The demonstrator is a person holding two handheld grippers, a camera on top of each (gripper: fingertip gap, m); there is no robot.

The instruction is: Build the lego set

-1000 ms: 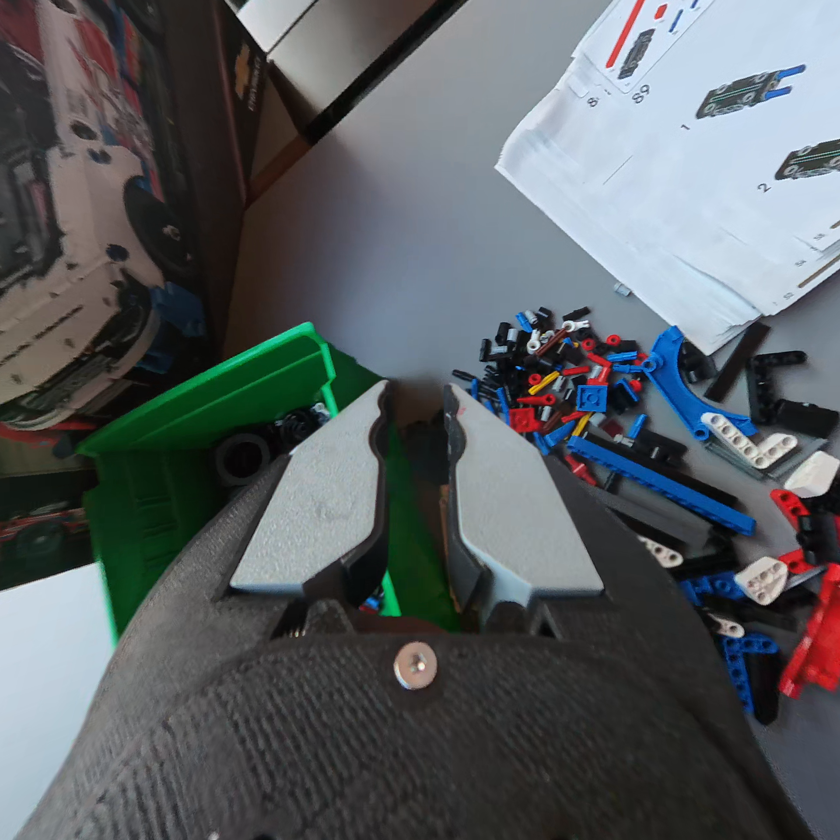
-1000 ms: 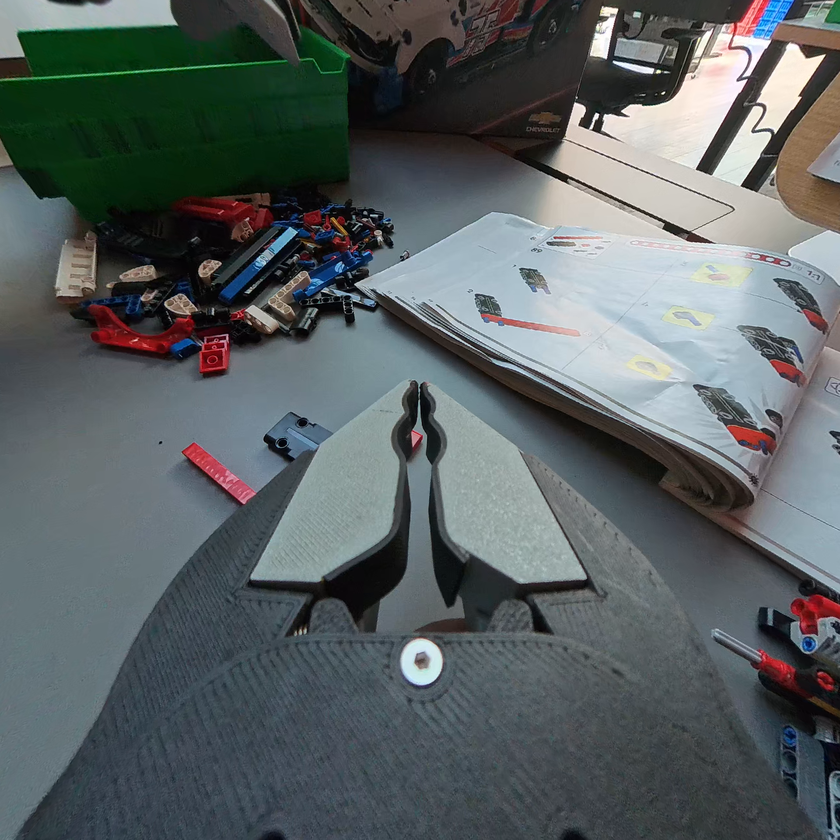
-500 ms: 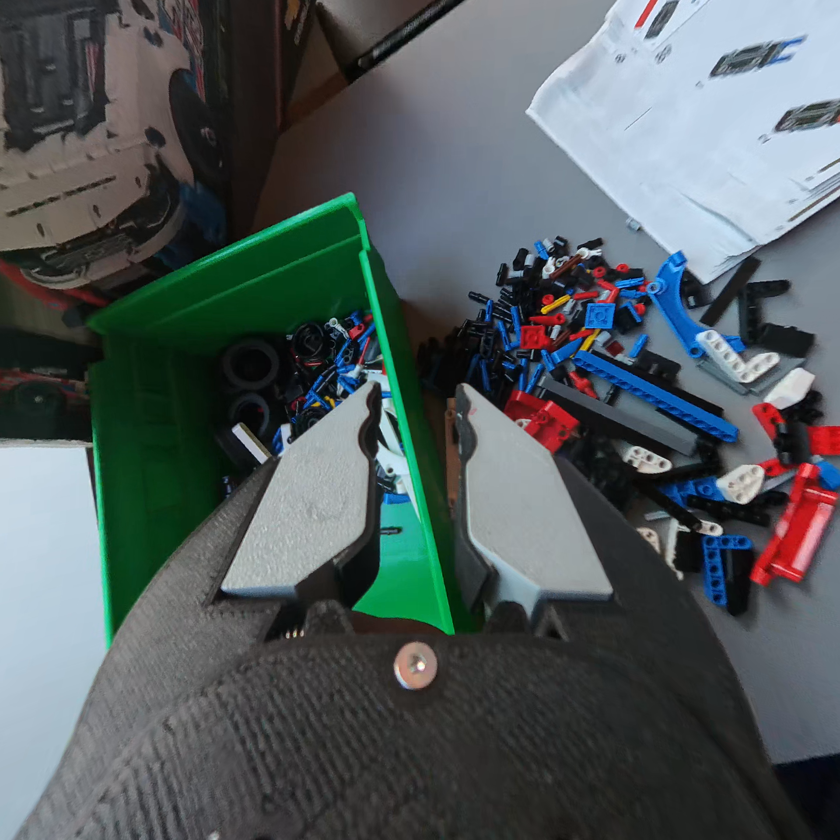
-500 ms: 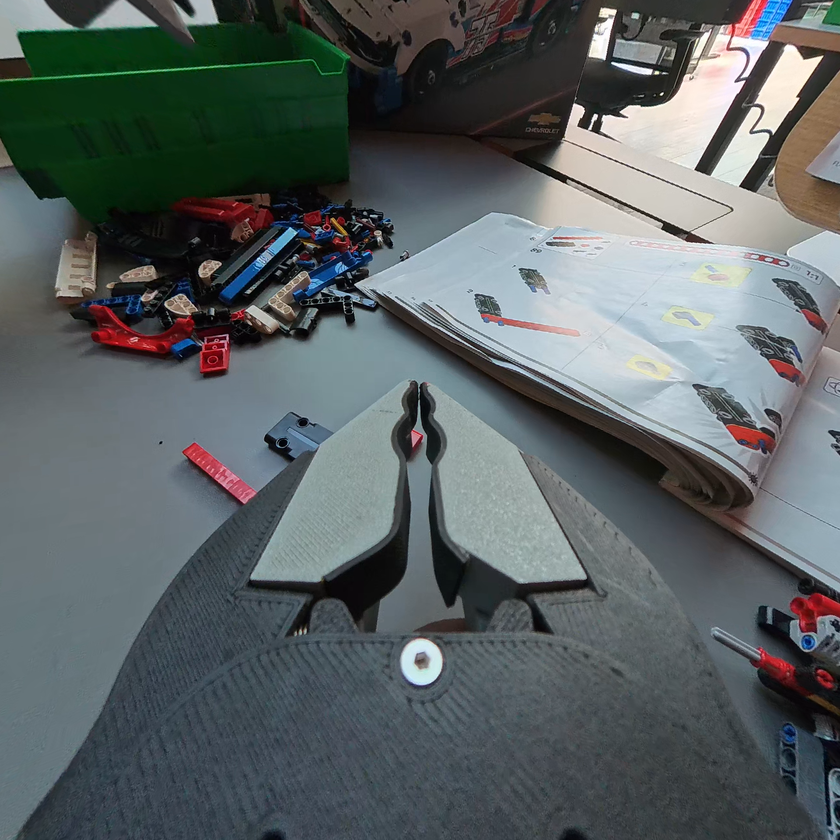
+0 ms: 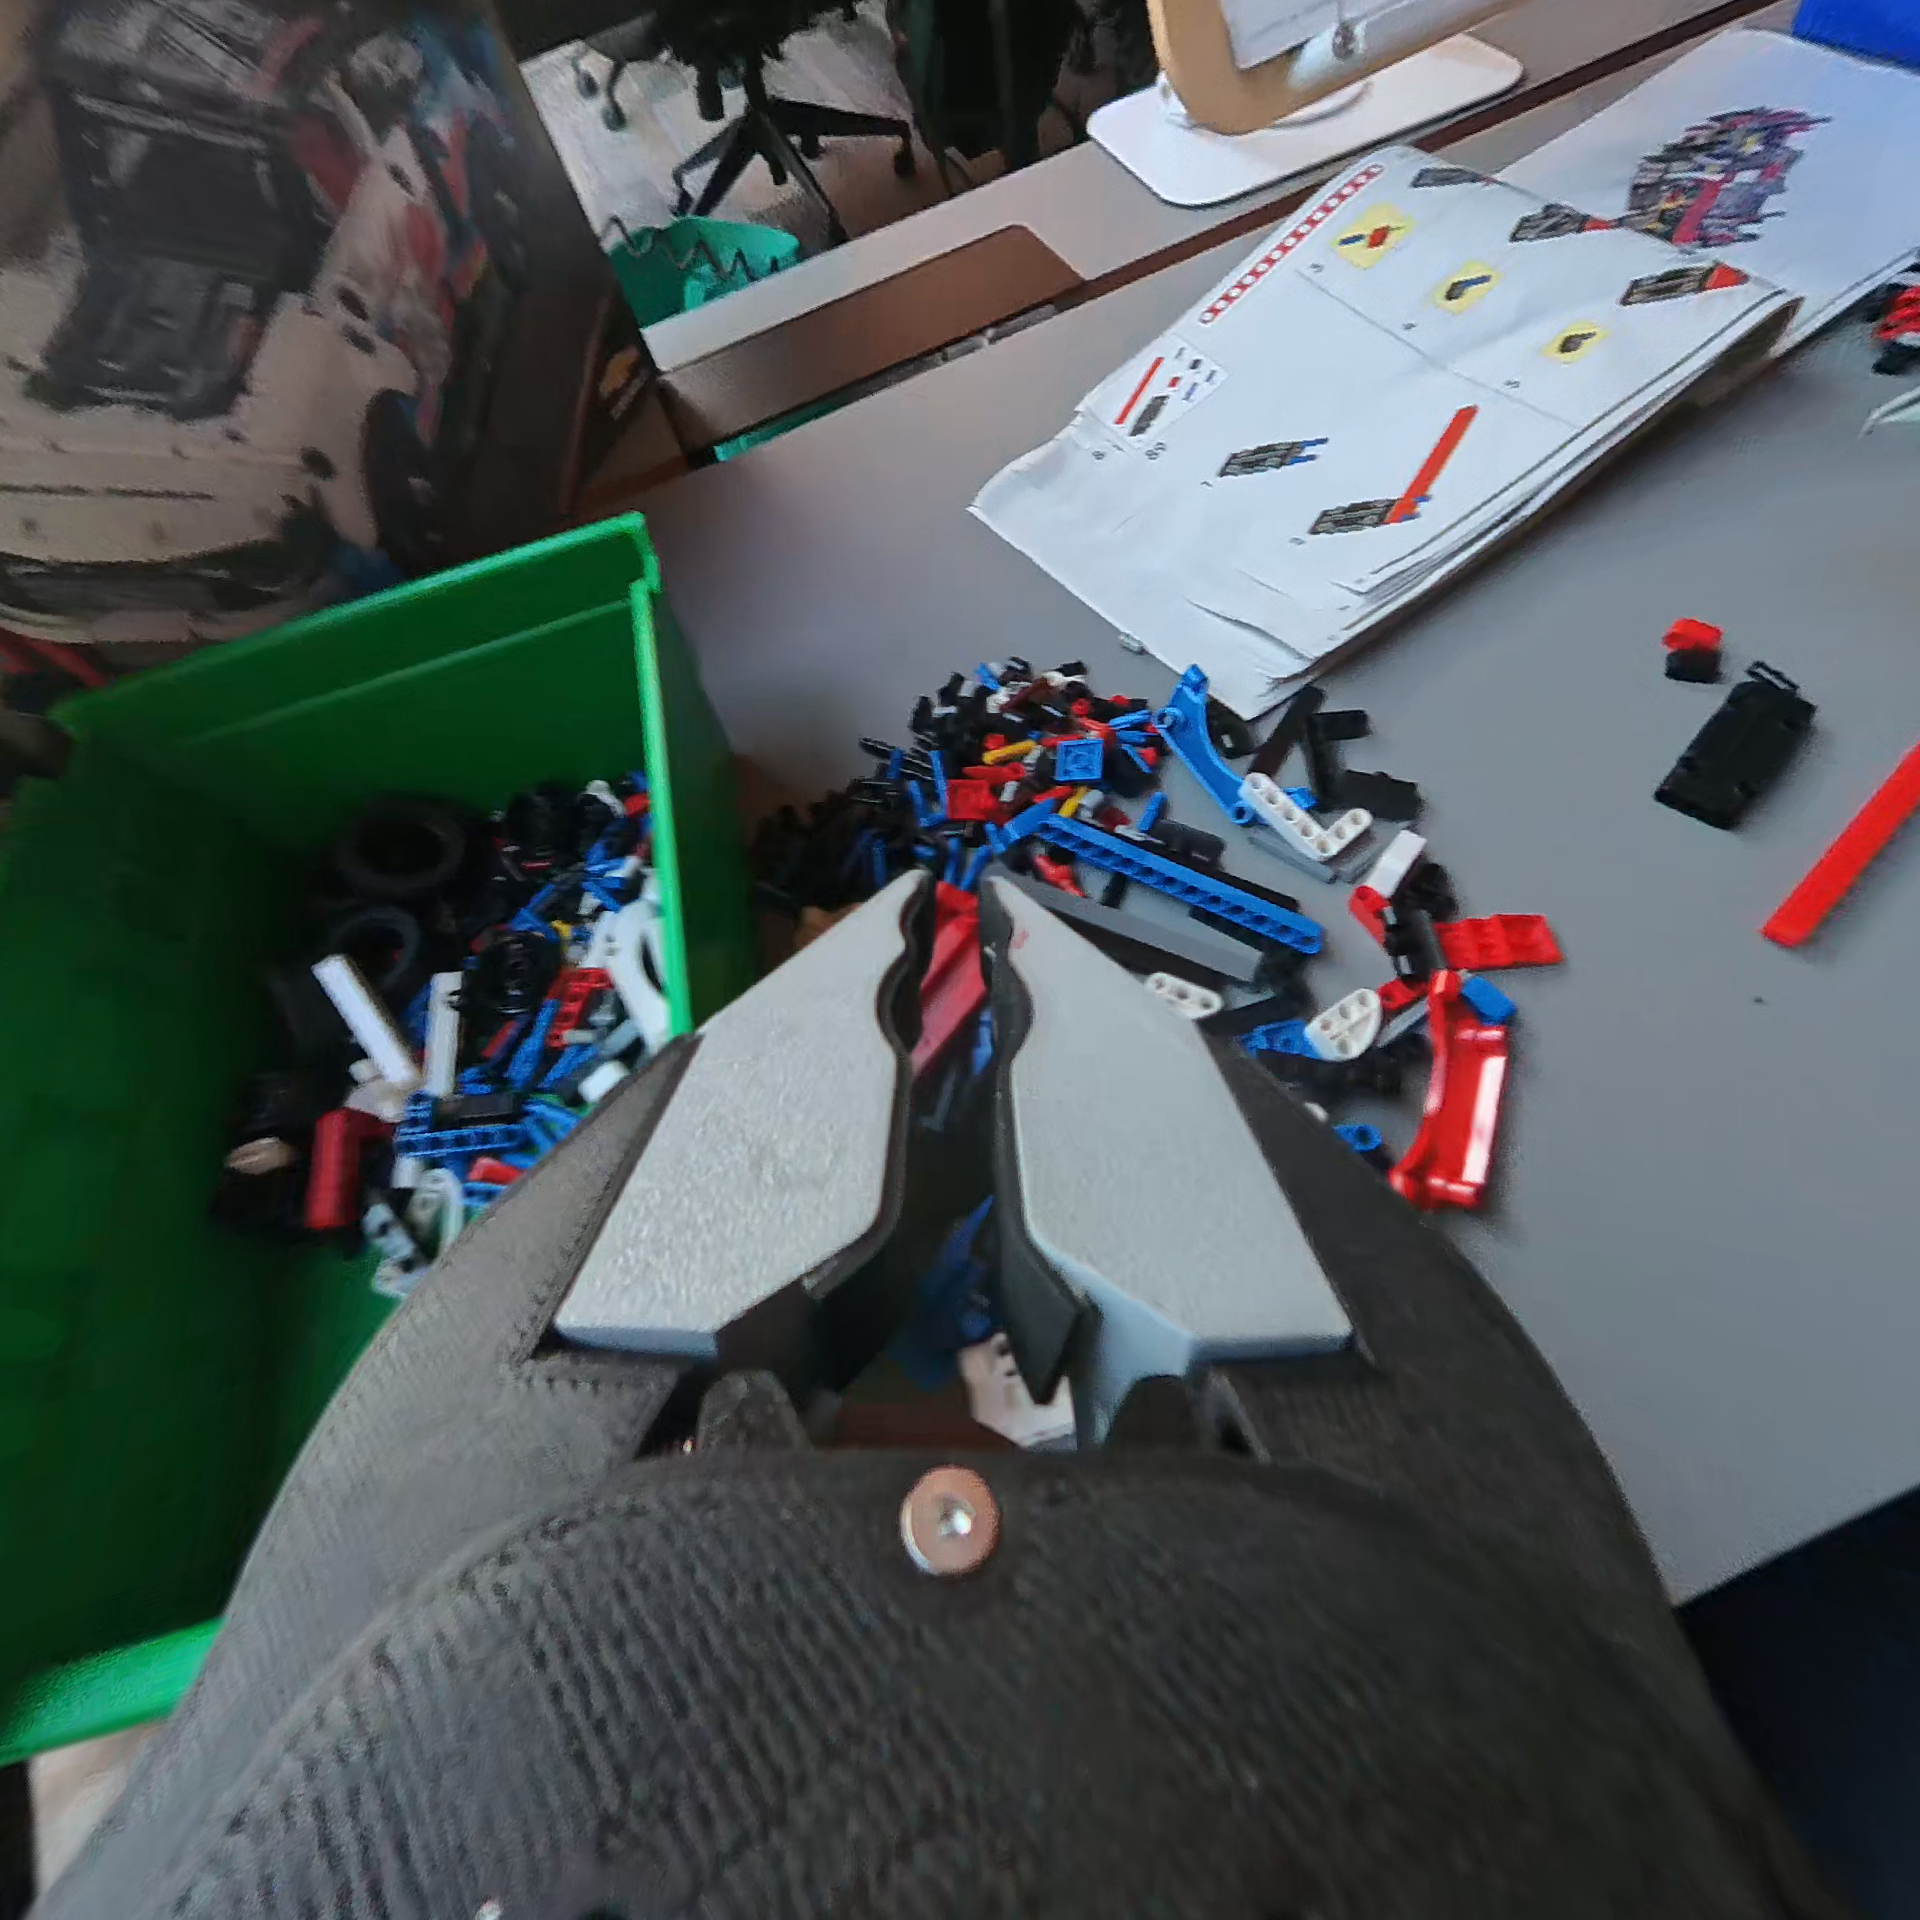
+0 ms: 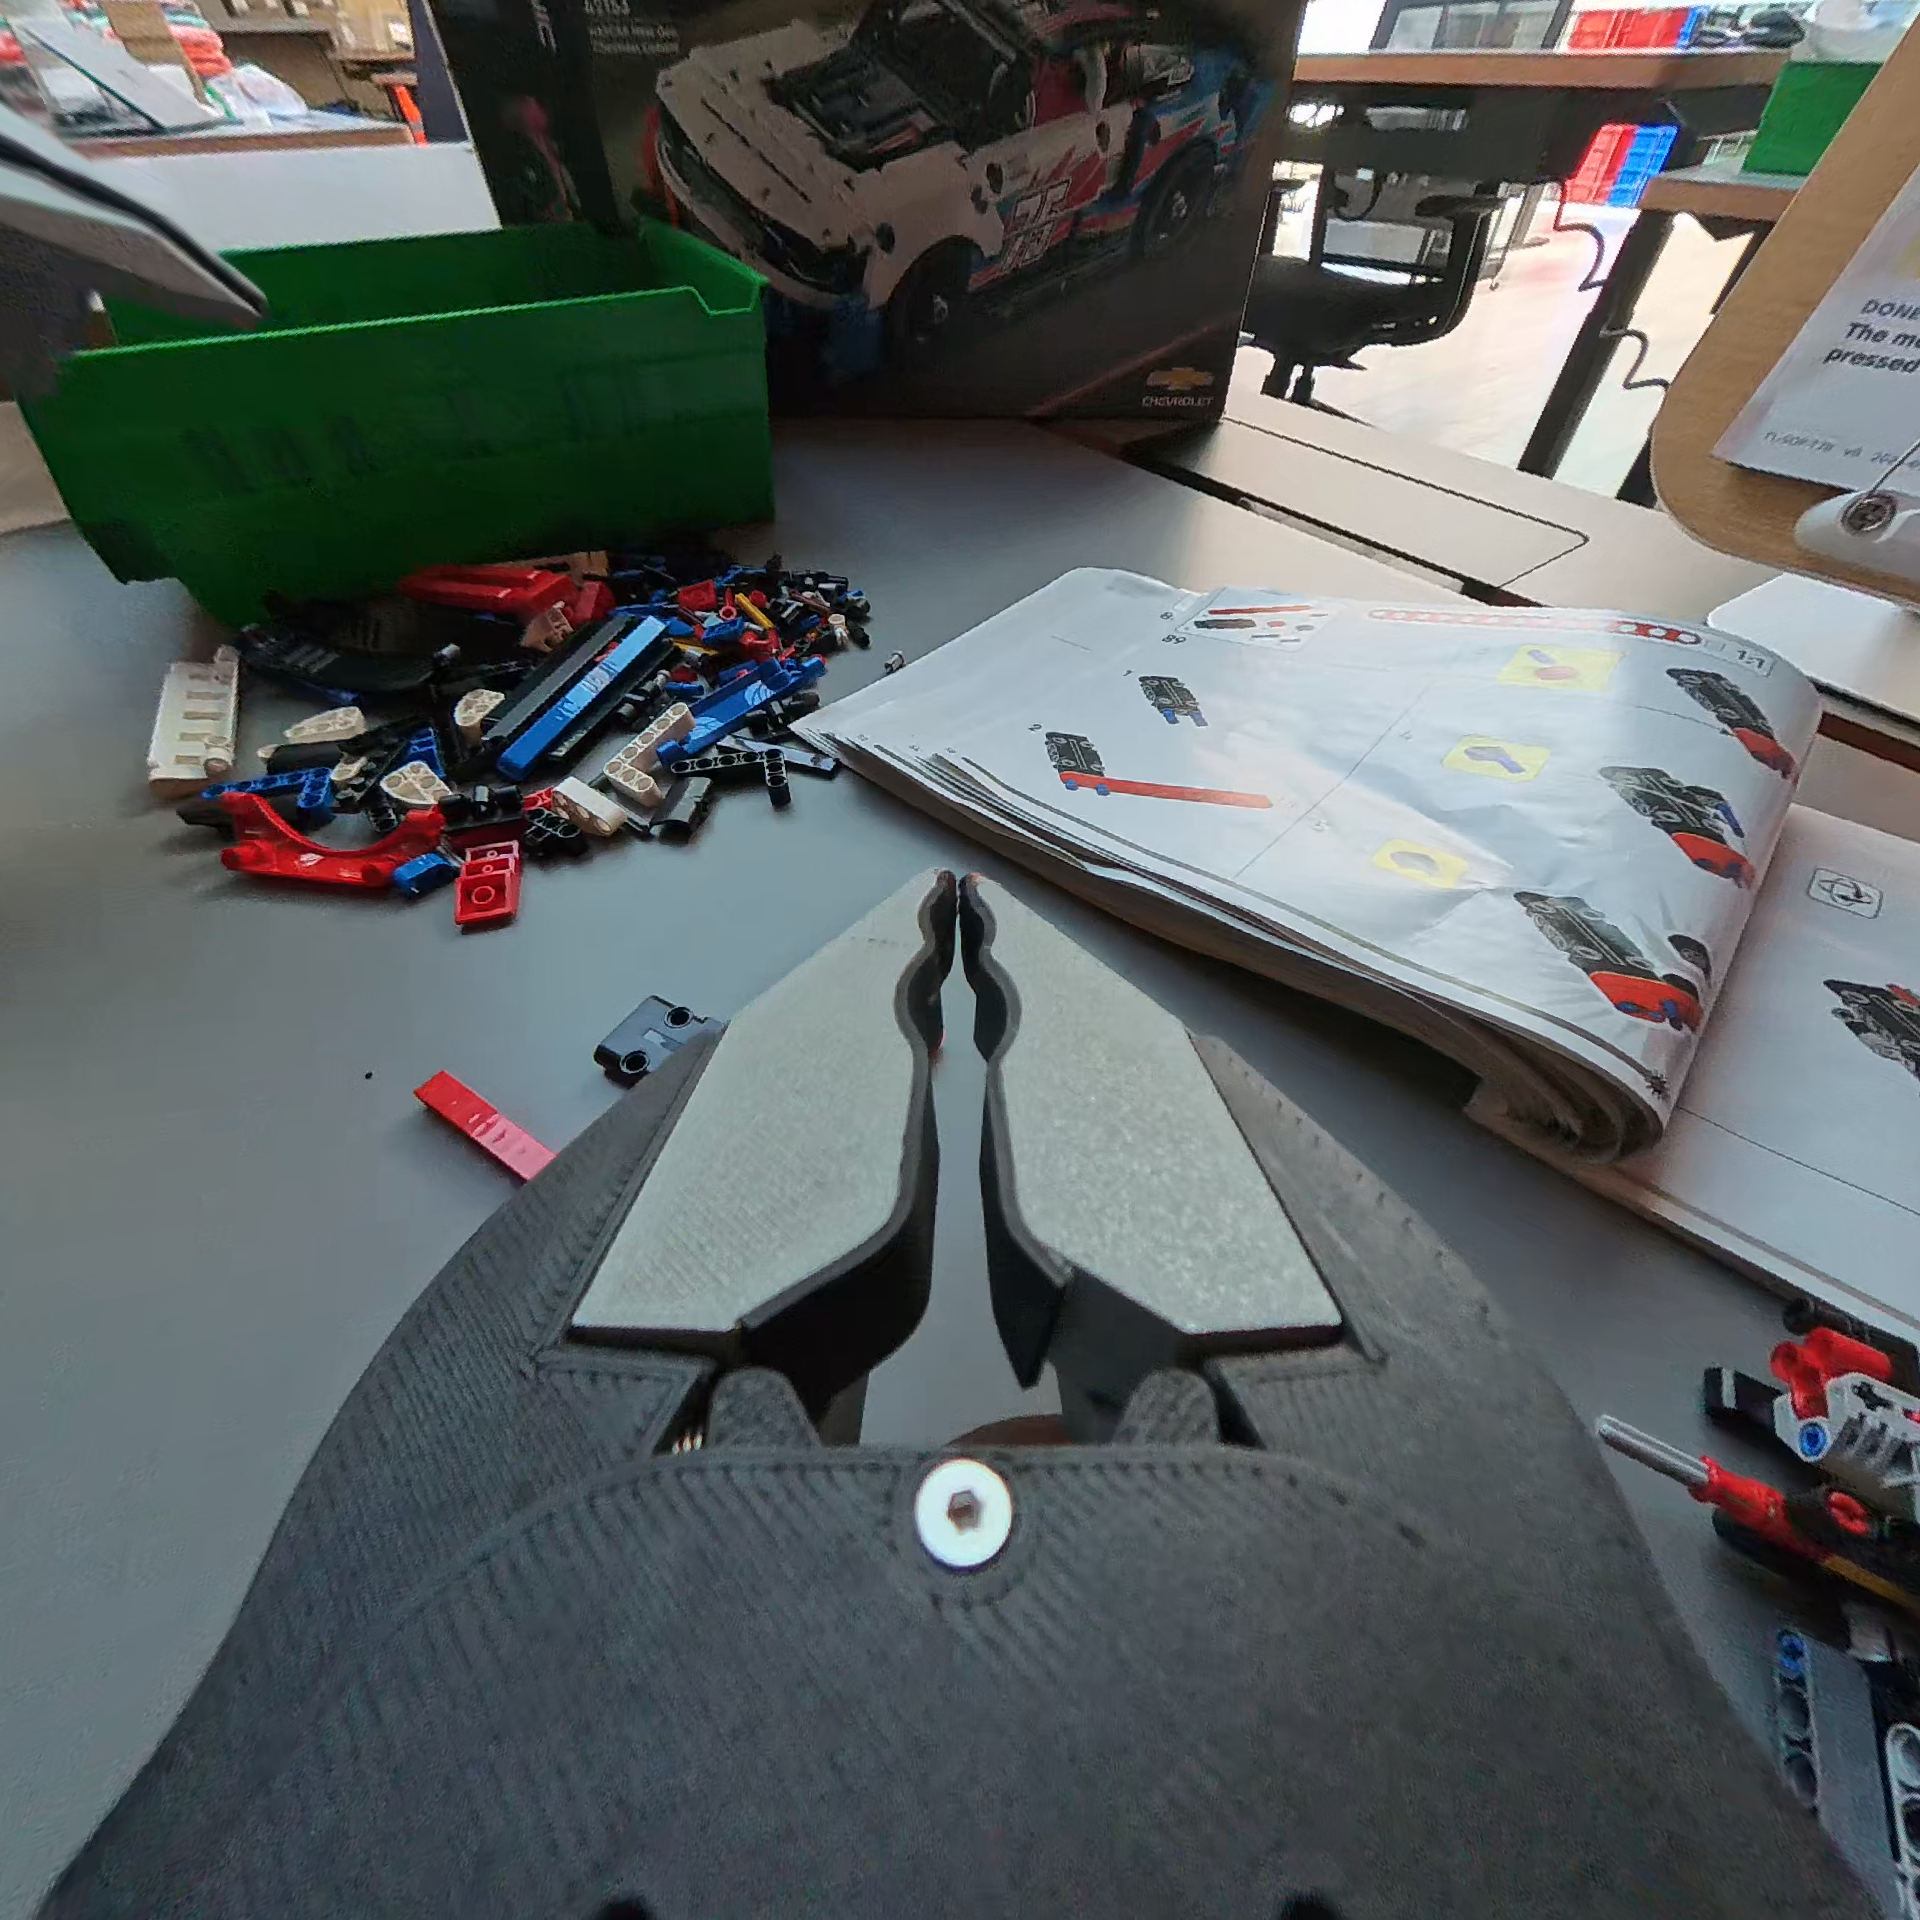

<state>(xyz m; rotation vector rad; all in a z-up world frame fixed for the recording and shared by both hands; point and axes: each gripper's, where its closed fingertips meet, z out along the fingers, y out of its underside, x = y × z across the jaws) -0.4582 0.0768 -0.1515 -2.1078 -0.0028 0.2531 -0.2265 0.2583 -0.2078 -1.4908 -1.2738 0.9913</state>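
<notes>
My left gripper (image 5: 951, 894) hovers in the air by the right wall of a green bin (image 5: 644, 727) full of small building-toy parts. Its fingers stand a narrow slit apart. The red seen through the slit looks like a red panel in the loose pile (image 5: 1143, 883) on the grey table below; I see nothing gripped. The right wrist view shows this gripper (image 6: 125, 260) high above the bin (image 6: 416, 343). My right gripper (image 6: 956, 883) is shut, tips touching, low over the table. A black block (image 6: 649, 1034) and a red strip (image 6: 483, 1127) lie to its left.
An open instruction booklet (image 6: 1351, 779) lies right of the pile (image 6: 582, 707). A toy car's box (image 6: 935, 208) stands behind the bin. A partly built assembly (image 6: 1829, 1455) sits at the near right. A small red-and-black piece (image 5: 1690, 649) lies near the black block (image 5: 1735, 758).
My left gripper opened wider over the bin, then drew its fingers nearly together while swinging up and back. My right gripper stayed still and shut.
</notes>
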